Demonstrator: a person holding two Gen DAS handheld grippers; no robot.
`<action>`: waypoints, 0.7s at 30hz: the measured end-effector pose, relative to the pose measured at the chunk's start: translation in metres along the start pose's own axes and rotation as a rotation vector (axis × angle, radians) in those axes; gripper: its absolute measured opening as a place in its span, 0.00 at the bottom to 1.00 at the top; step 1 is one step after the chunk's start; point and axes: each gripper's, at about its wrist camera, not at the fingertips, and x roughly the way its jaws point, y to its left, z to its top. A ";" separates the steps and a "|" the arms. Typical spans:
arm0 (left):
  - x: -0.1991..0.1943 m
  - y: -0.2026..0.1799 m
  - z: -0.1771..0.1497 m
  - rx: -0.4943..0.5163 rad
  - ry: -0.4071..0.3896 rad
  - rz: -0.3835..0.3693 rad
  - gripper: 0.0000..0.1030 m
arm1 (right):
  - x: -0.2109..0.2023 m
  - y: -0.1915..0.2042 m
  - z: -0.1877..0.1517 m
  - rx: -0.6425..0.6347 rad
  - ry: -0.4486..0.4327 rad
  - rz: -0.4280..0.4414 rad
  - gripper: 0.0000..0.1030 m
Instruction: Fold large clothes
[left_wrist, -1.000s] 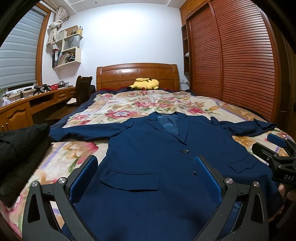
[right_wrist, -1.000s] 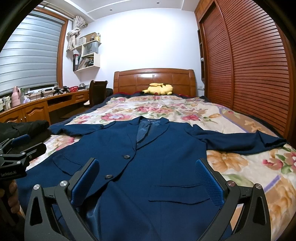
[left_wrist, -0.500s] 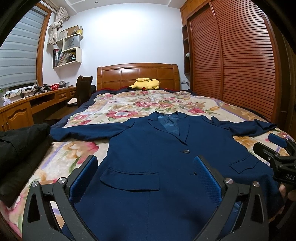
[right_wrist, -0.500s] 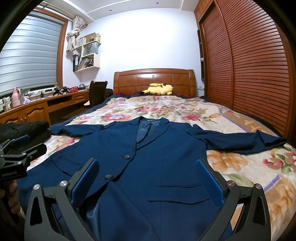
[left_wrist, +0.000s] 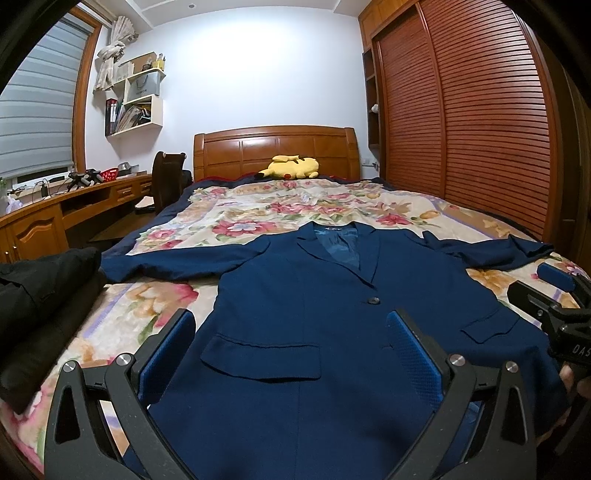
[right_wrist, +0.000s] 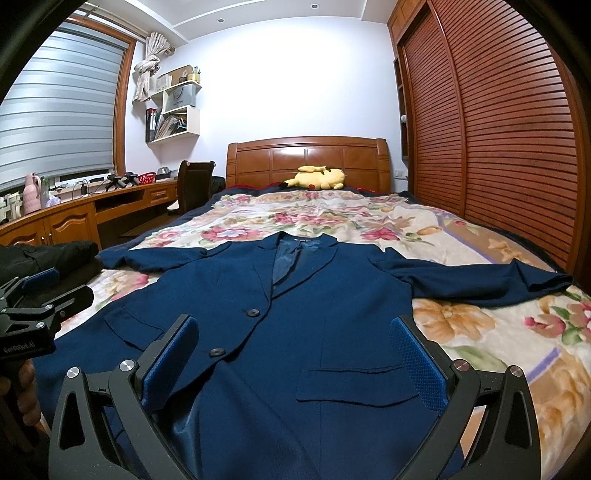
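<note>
A navy blue suit jacket (left_wrist: 314, 295) (right_wrist: 314, 295) lies flat and face up on the bed, collar toward the headboard, both sleeves spread sideways. My left gripper (left_wrist: 291, 332) hovers open over the jacket's lower left front, near a flap pocket (left_wrist: 262, 360). Over the lower right front, by the other pocket (right_wrist: 354, 384), my right gripper (right_wrist: 291, 336) is open too. Neither holds anything. Each gripper shows at the other view's edge: the right gripper (left_wrist: 554, 295) and the left gripper (right_wrist: 40, 295), each with a hand below it.
The bed has a floral cover (left_wrist: 258, 214) and a wooden headboard (left_wrist: 277, 147) with a yellow plush toy (left_wrist: 291, 168). Black clothing (left_wrist: 40, 295) lies on the bed's left edge. A desk (left_wrist: 55, 210) and chair (left_wrist: 168, 177) stand left; louvred wardrobe doors (left_wrist: 480, 129) run along the right.
</note>
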 end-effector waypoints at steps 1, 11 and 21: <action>0.001 -0.002 -0.001 0.001 0.000 0.001 1.00 | 0.000 0.000 0.000 0.001 0.000 0.001 1.00; 0.001 -0.001 -0.001 0.001 -0.001 0.002 1.00 | 0.000 0.000 0.000 0.001 0.000 0.001 1.00; 0.002 0.000 -0.003 0.000 -0.002 0.001 1.00 | -0.001 0.001 -0.001 -0.002 -0.005 0.004 1.00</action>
